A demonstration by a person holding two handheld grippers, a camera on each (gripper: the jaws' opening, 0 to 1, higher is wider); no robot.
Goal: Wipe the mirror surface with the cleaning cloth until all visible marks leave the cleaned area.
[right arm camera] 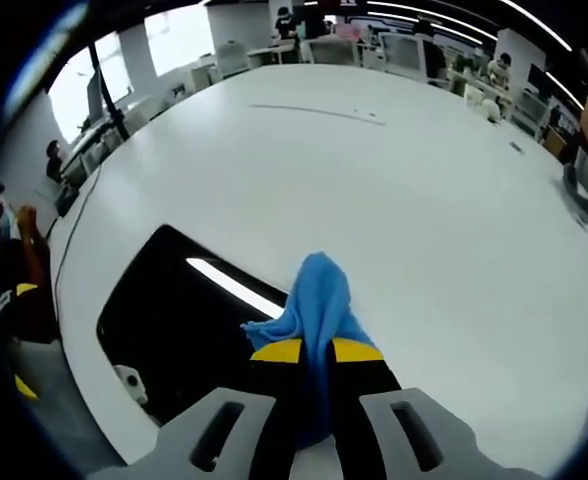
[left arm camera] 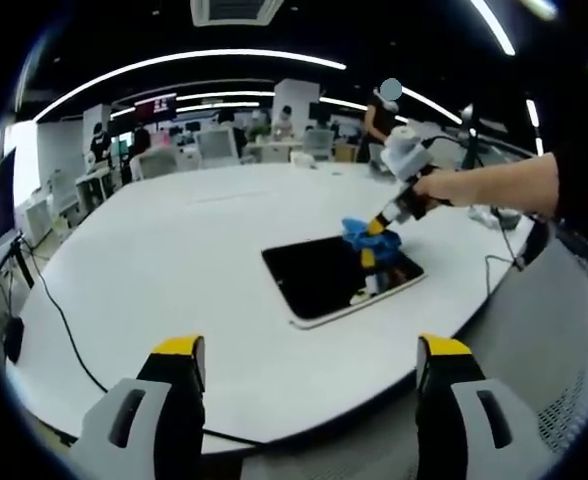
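1. Blue cleaning cloth [right arm camera: 317,295] is being pinched by the right tool [right arm camera: 316,352], pressing on the mirror [left arm camera: 319,278] lying on the worktop [left arm camera: 174,260].
2. Left tool [left arm camera: 309,360] is hovering with jaws apart near the mirror.
3. Risk: a loosely pinched cloth slipping free, leaving the hard jaws scraping the glass.

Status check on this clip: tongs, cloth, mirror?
Right tongs shut on blue cloth, pressed at mirror edge. Left tongs open, held back. Nothing in the way.

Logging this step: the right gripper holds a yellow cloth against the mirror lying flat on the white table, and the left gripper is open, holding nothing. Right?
Not quite: the cloth is blue, not yellow, as the right gripper view shows. The rest holds: the right gripper clamps it at the mirror on the white table, and the left gripper is open.
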